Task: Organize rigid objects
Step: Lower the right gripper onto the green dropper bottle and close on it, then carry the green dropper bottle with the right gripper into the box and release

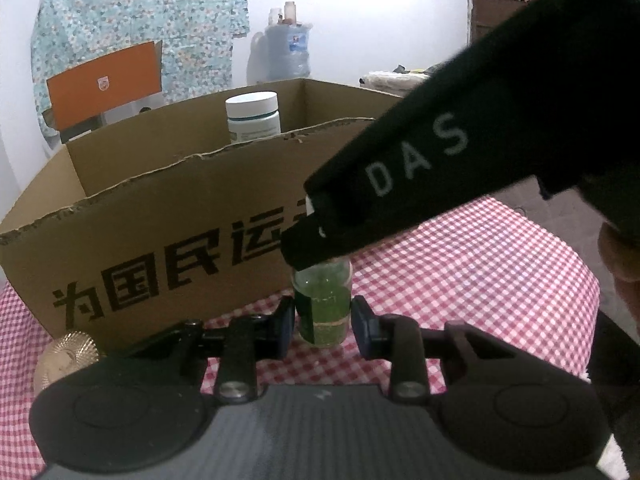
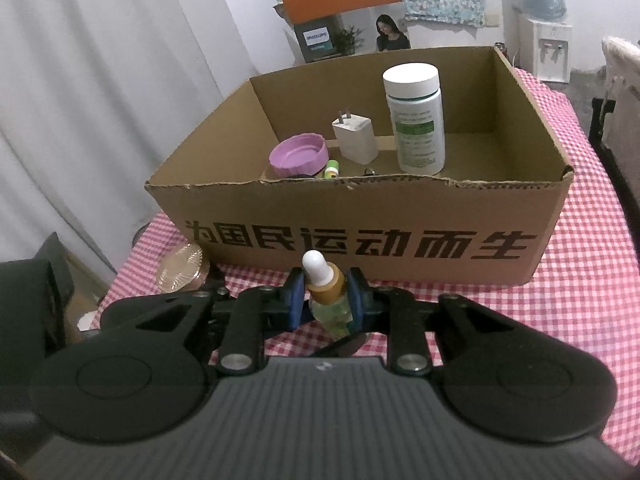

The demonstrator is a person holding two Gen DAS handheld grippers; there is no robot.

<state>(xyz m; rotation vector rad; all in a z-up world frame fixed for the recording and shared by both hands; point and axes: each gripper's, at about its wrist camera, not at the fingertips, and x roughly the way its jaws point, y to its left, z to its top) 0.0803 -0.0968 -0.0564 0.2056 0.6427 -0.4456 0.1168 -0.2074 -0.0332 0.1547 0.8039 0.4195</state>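
Observation:
A small glass dropper bottle [image 1: 323,306] with green liquid stands on the checked cloth in front of the cardboard box [image 1: 168,216]. My left gripper [image 1: 323,322] is open, its pads either side of the bottle's body without clearly pressing it. My right gripper [image 2: 324,298] is shut on the dropper bottle's [image 2: 326,304] tan collar, below its white bulb; in the left wrist view the right gripper's black body [image 1: 400,176] covers the bottle's top. The cardboard box [image 2: 360,236] holds a white pill bottle [image 2: 418,120], a white charger [image 2: 356,138], a purple lid [image 2: 298,156] and a small green-capped tube [image 2: 331,169].
A gold ridged lid [image 2: 180,268] lies on the cloth left of the box, also in the left wrist view [image 1: 72,354]. The red-checked table [image 2: 592,264] extends to the right. A white curtain hangs at the left, a water dispenser [image 2: 550,48] stands behind.

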